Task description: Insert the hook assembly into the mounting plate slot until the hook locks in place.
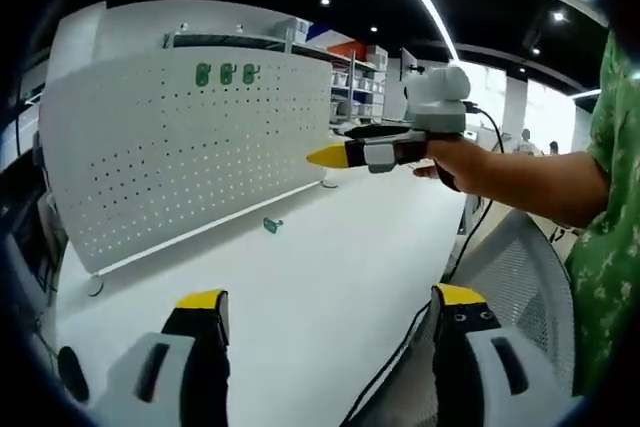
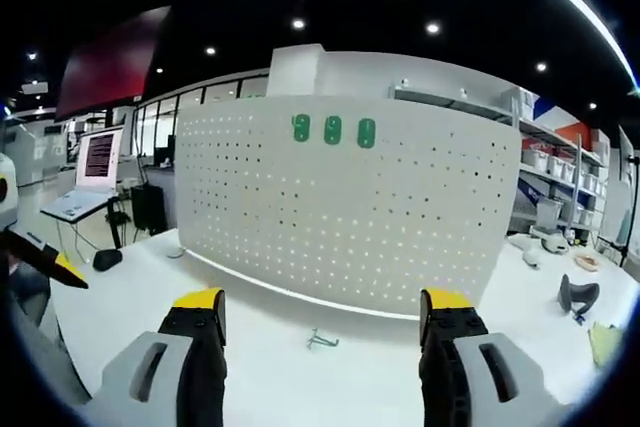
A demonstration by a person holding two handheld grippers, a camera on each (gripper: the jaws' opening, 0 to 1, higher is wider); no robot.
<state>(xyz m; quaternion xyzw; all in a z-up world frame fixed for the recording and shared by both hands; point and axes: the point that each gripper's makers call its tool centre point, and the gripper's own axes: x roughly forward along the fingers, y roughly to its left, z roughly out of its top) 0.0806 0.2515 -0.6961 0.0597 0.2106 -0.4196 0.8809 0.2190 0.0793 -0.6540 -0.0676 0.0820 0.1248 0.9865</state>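
Step judged: reach for hook point(image 2: 322, 339), lying on white worktop point(image 2: 270, 377) just before pegboard point(image 2: 350, 207), three green hooks point(image 2: 332, 130) already up top. Best approached low and pinched at the shank. Right gripper point(image 2: 320, 322) level, fingers wide apart, empty. Left gripper point(image 1: 325, 312) likewise spread, holding nothing.

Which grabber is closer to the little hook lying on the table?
Probably the right. The hook lies on the table just ahead, between the right gripper's open jaws. From the left gripper, the hook sits farther ahead, near the pegboard.
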